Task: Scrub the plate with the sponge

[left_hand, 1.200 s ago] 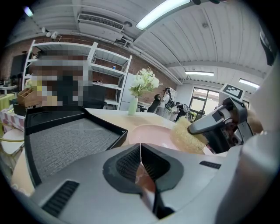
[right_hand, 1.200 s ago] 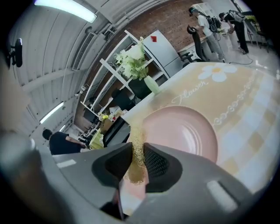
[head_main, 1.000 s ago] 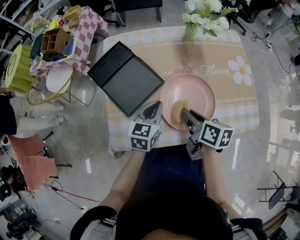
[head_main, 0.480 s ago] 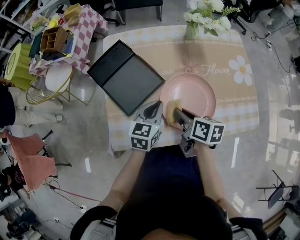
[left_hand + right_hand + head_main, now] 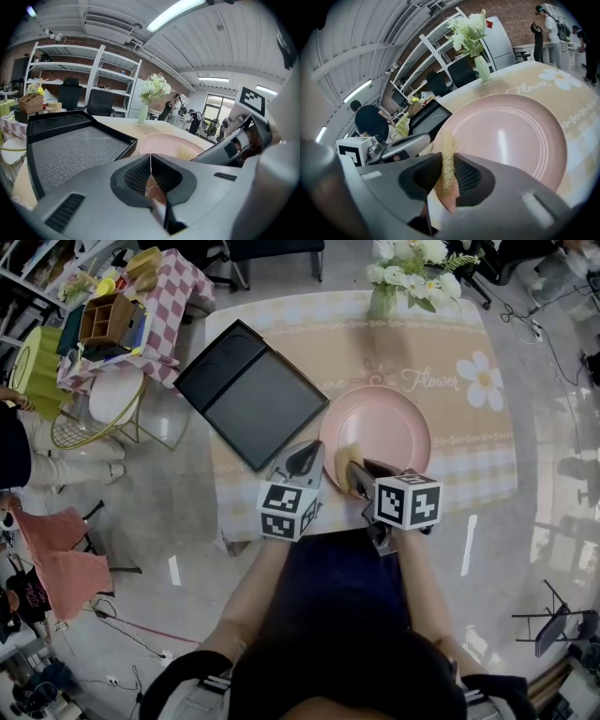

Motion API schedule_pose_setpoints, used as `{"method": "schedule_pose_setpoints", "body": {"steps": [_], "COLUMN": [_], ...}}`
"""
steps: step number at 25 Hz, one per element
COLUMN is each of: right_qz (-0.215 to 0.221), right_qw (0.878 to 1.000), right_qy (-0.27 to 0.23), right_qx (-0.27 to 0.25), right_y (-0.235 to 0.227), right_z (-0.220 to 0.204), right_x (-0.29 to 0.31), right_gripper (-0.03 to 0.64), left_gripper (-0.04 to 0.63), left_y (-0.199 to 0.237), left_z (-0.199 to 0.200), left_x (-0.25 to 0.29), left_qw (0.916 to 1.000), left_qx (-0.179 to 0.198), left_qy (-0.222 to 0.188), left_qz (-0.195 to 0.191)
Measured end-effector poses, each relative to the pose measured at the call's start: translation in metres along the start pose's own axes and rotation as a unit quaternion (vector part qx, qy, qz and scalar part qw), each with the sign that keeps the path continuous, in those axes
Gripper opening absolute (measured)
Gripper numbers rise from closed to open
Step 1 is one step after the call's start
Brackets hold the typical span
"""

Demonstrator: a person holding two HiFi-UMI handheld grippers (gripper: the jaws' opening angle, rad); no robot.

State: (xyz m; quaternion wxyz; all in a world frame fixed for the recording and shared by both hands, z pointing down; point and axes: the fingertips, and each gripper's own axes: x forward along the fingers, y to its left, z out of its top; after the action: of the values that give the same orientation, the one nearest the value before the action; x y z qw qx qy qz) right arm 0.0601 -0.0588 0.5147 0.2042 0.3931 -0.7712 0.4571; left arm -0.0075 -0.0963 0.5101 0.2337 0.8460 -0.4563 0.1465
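The pink plate [image 5: 389, 423] lies on the beige flowered tablecloth, near the table's front edge. My right gripper [image 5: 354, 468] is over the plate's near left part, shut on a yellow sponge [image 5: 347, 457] that rests on the plate. In the right gripper view the sponge [image 5: 447, 154] stands squeezed between the jaws, with the plate [image 5: 511, 136] spread beyond it. My left gripper [image 5: 311, 452] sits at the plate's left rim with its jaws closed on the rim. In the left gripper view its jaws [image 5: 151, 161] meet in front of the plate [image 5: 161, 142].
A black tray [image 5: 251, 395] lies on the table left of the plate. A vase of white flowers [image 5: 403, 273] stands at the table's far edge. A checked side table [image 5: 159, 310] with boxes and a wire stool stand off to the left.
My right gripper has slid the sponge to the left along the plate's near part. The left gripper and the plate have stayed put.
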Motion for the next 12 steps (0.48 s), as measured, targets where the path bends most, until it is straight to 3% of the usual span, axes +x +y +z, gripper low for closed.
{"method": "schedule_pose_setpoints", "body": {"steps": [12], "right_qz": [-0.008], "right_qw": [1.000], "right_qy": [0.027], "right_qx": [-0.005], "right_y": [-0.016], "right_z": [-0.009], "right_x": [-0.017], "right_gripper": [0.080], "left_gripper": [0.012], "left_y": [-0.008], "left_z": [-0.003], "left_x": [0.004], "left_qw": [0.9999], "left_qx": [0.003], "left_qy": [0.005], "left_qz": [-0.010]}}
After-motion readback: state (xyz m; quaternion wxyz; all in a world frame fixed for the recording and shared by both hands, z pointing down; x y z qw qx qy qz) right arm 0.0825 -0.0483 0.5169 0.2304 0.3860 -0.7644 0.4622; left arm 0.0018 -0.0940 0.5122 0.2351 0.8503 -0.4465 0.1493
